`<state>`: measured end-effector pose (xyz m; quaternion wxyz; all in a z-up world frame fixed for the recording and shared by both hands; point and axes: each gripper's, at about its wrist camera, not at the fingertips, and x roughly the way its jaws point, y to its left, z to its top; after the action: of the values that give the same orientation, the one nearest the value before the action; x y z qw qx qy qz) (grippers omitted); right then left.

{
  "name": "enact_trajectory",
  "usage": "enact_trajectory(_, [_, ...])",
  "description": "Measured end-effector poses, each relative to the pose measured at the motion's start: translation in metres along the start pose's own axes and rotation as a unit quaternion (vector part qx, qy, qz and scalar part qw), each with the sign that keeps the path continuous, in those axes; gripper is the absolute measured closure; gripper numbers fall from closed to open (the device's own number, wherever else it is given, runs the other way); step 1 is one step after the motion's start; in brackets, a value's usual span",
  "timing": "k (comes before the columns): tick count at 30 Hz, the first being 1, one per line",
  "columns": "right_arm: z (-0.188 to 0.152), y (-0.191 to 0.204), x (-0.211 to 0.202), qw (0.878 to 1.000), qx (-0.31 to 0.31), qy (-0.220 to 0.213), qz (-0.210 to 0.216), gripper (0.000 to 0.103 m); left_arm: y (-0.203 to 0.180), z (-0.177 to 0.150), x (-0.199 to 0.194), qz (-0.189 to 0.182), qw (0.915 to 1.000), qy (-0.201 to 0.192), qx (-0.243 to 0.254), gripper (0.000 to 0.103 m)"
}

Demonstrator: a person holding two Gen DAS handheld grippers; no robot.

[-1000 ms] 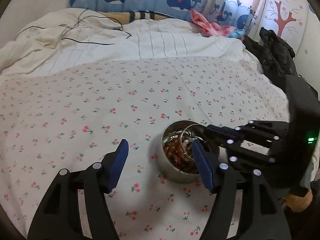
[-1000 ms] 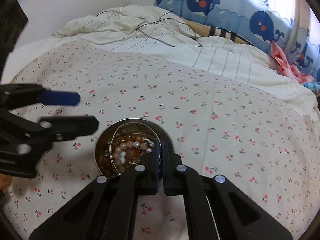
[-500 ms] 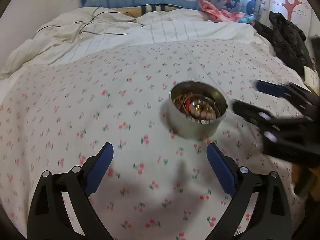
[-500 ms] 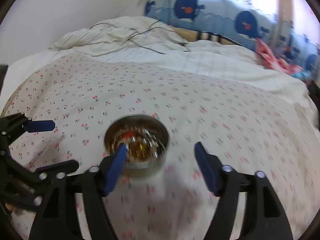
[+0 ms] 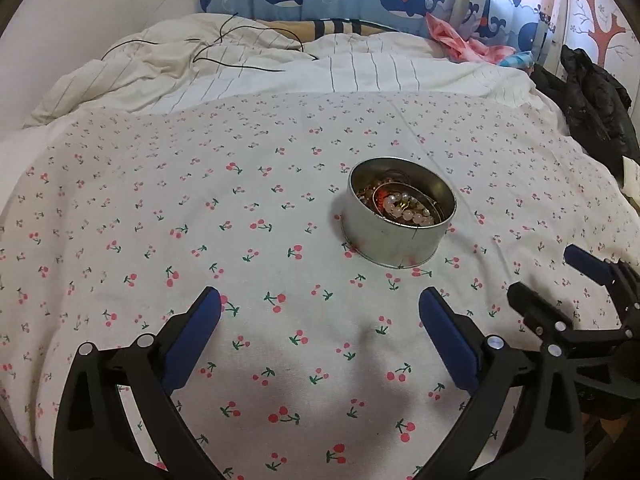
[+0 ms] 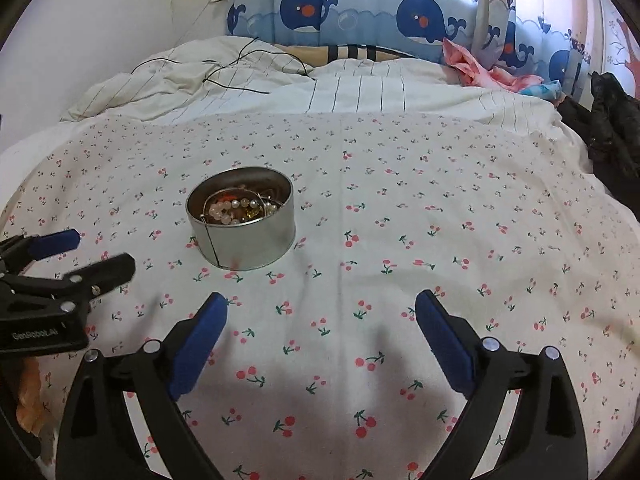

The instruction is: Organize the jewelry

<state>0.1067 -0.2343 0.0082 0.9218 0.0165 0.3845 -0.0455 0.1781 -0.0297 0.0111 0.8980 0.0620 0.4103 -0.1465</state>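
Note:
A round metal tin (image 5: 384, 242) (image 6: 248, 246) stands on the cherry-print sheet (image 5: 200, 208), holding pearl beads, bangles and other jewelry (image 5: 402, 206) (image 6: 234, 208). My left gripper (image 5: 319, 296) hovers over the sheet in front of the tin and a little to its left. Its jaws are opening wide and nothing is between them. My right gripper (image 6: 321, 299) sits in front of the tin and to its right, jaws also opening and empty. Each gripper shows in the other's view, the right gripper (image 5: 544, 270) at the right edge and the left gripper (image 6: 102, 249) at the left edge.
A crumpled striped duvet (image 5: 280, 72) with a black cable (image 5: 224, 46) lies at the far end of the bed. Behind it hang whale-print curtains (image 6: 360, 12). Pink cloth (image 5: 460, 40) and dark clothing (image 5: 592, 96) sit at the right side.
Both grippers have drawn back from the tin. The right gripper, shut just above the tin's rim a second ago, has opened wide; the left has spread wider too.

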Motion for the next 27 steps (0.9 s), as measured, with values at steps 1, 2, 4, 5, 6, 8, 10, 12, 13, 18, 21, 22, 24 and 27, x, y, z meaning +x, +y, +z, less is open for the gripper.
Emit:
enact_trajectory(1, [-0.0011, -0.0002, 0.0001, 1.000, 0.000, 0.001, 0.000, 0.012, -0.0002, -0.0003, 0.0001, -0.001, 1.0000, 0.001, 0.000, 0.008])
enact_trajectory(2, [-0.0014, 0.0003, 0.0005, 1.000, -0.001, 0.003, 0.000, 0.012, -0.0006, -0.0006, 0.0002, -0.001, 1.0000, 0.002, 0.000, 0.008])
enact_trajectory(4, [-0.0020, 0.0010, 0.0002, 1.000, -0.002, 0.004, 0.000, 0.012, -0.0017, -0.0008, 0.0014, -0.003, 1.0000, 0.006, 0.002, 0.008])
enact_trajectory(5, [-0.0021, 0.0014, 0.0004, 1.000, -0.002, 0.004, 0.000, 0.011, -0.0027, -0.0012, 0.0018, -0.002, 1.0000, 0.007, 0.003, 0.008])
enact_trajectory(6, [-0.0020, 0.0014, 0.0005, 1.000, -0.002, 0.004, 0.001, 0.011, -0.0035, -0.0014, 0.0020, -0.002, 1.0000, 0.008, 0.004, 0.008])
enact_trajectory(8, [-0.0019, 0.0013, 0.0004, 1.000, 0.000, 0.003, 0.002, 0.011, -0.0044, -0.0016, 0.0020, -0.001, 1.0000, 0.008, 0.004, 0.008])
enact_trajectory(10, [-0.0020, 0.0009, 0.0004, 1.000, 0.001, 0.003, 0.003, 0.011, -0.0048, -0.0018, 0.0020, -0.001, 1.0000, 0.008, 0.004, 0.008])
enact_trajectory(12, [-0.0017, 0.0005, 0.0005, 1.000, 0.001, 0.003, 0.003, 0.011, -0.0053, -0.0021, 0.0028, 0.000, 0.9999, 0.011, 0.004, 0.008])
enact_trajectory(13, [-0.0016, 0.0004, 0.0006, 1.000, 0.001, 0.003, 0.003, 0.011, -0.0054, -0.0024, 0.0031, 0.000, 0.9999, 0.012, 0.004, 0.008])
enact_trajectory(18, [-0.0014, 0.0002, 0.0000, 1.000, 0.001, 0.001, 0.001, 0.010, -0.0054, -0.0027, 0.0029, 0.000, 0.9999, 0.013, 0.004, 0.008])
enact_trajectory(21, [-0.0011, -0.0003, -0.0004, 1.000, 0.002, 0.002, 0.001, 0.010, -0.0056, -0.0023, 0.0025, 0.002, 0.9999, 0.012, 0.006, 0.008])
enact_trajectory(22, [-0.0010, -0.0002, -0.0002, 1.000, 0.001, 0.002, 0.001, 0.010, -0.0056, -0.0024, 0.0024, 0.002, 0.9999, 0.012, 0.006, 0.008])
enact_trajectory(24, [-0.0011, -0.0004, -0.0003, 1.000, 0.001, 0.002, 0.001, 0.010, -0.0055, -0.0022, 0.0023, 0.002, 0.9999, 0.013, 0.006, 0.008])
enact_trajectory(27, [-0.0012, -0.0004, -0.0003, 1.000, 0.001, 0.002, 0.001, 0.010, -0.0056, -0.0022, 0.0022, 0.001, 0.9999, 0.013, 0.006, 0.008])
